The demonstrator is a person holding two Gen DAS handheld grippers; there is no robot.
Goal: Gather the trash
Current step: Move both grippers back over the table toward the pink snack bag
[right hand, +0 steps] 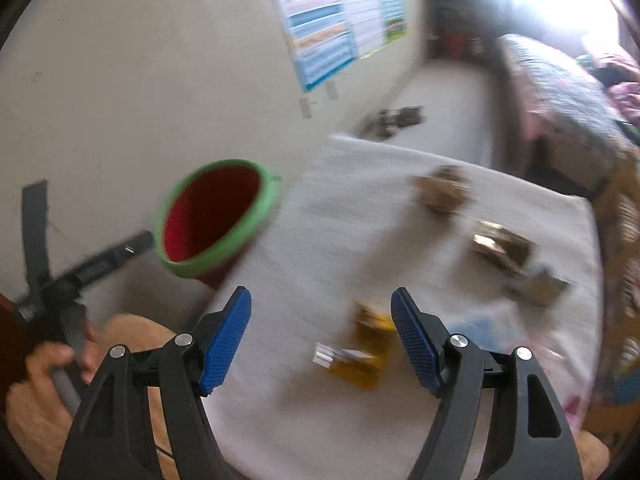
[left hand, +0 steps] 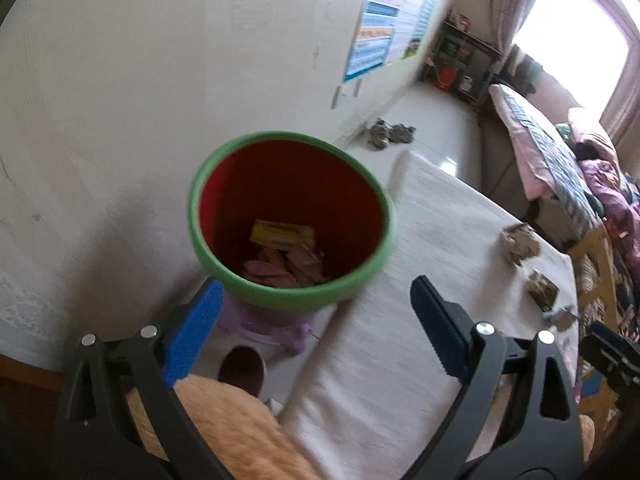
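Note:
A red bin with a green rim (left hand: 291, 220) stands beside the white-covered table (left hand: 400, 280); wrappers lie in its bottom (left hand: 286, 248). My left gripper (left hand: 316, 300) is open and empty just above the bin's near rim. In the right wrist view the bin (right hand: 212, 220) is at the left, and my right gripper (right hand: 320, 320) is open and empty above a yellow wrapper (right hand: 360, 352) on the table. Crumpled brown papers (right hand: 440, 192) (right hand: 502, 248) (right hand: 540, 284) lie farther right; they also show in the left wrist view (left hand: 518, 242).
The white wall (left hand: 140, 100) runs left of the bin. A purple stool (left hand: 264, 328) sits under the bin. A bed (left hand: 560, 148) and shelf (left hand: 464, 60) stand at the back. Shoes (left hand: 390, 134) lie on the floor.

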